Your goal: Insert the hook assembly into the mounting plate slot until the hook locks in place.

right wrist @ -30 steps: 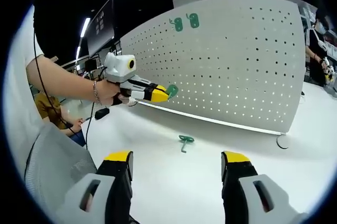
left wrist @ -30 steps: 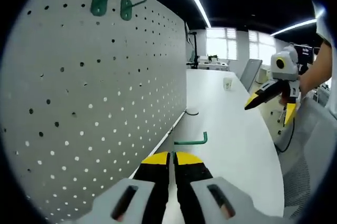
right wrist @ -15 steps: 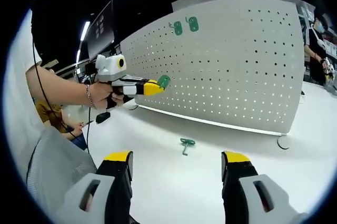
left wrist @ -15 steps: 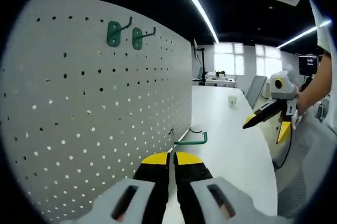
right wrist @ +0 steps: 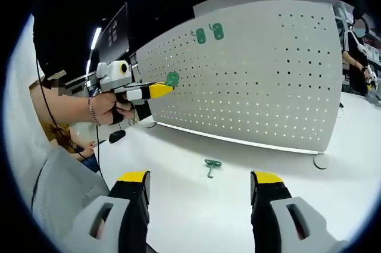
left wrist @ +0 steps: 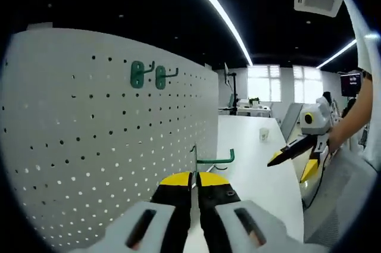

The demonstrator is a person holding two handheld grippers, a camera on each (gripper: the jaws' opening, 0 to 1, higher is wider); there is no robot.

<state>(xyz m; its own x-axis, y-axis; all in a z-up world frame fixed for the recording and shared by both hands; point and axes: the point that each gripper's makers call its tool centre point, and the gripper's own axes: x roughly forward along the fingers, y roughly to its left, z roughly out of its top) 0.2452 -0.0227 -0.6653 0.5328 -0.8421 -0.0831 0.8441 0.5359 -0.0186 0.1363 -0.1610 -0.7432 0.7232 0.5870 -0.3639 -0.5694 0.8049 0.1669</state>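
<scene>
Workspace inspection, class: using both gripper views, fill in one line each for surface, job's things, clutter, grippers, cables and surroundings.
Surface: white table, mostly bare.
Job's things: white pegboard stands upright on the table; two green hooks hang near its top; one green hook is clamped in the left gripper; a spare hook lies on the table.
Clutter: small cup far down the table.
Grippers: left shut on its hook, raised near the board; right gripper open, empty.
Cables: black cable hangs below the person's arm.
Surroundings: ceiling light strips, bright windows, a monitor.
</scene>
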